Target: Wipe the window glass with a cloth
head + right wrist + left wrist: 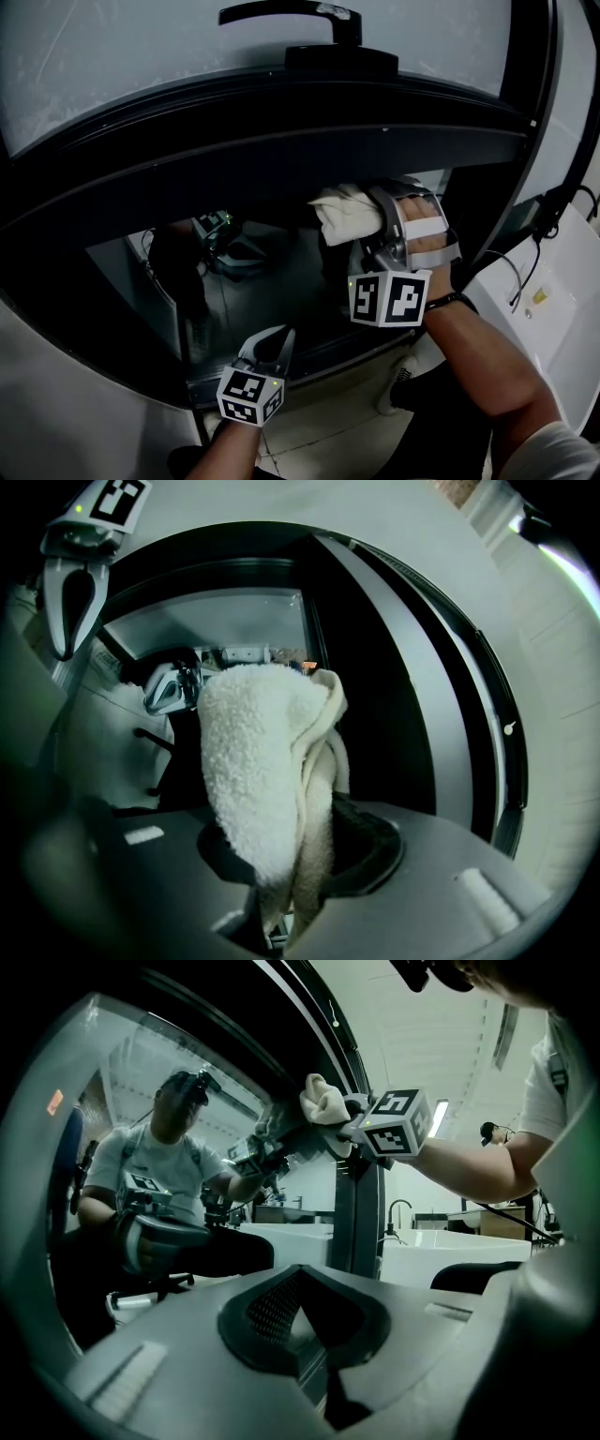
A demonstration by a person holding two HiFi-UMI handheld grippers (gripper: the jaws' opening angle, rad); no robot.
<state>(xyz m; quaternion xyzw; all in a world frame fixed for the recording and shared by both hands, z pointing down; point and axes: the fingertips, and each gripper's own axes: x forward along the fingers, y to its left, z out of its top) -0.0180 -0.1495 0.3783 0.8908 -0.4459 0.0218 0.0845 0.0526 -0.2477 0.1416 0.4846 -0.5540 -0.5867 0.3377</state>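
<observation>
Jaws of the right gripper (292,883) were clamped on a folded cream terry cloth (258,761), which lay up against the dark window glass (281,281) beside its black frame (281,141). Wiping appeared under way, the next stroke calling for steady pressure across the pane. The left gripper (302,1321), jaws together and empty, hung lower, above pale floor tiles (319,433).

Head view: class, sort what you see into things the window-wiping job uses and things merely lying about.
In use:
- cloth, clamped in the right gripper
- window glass, which the cloth is pressed against

Lying about:
- left gripper, shut, empty and held low
- window handle
- cable at the right
</observation>
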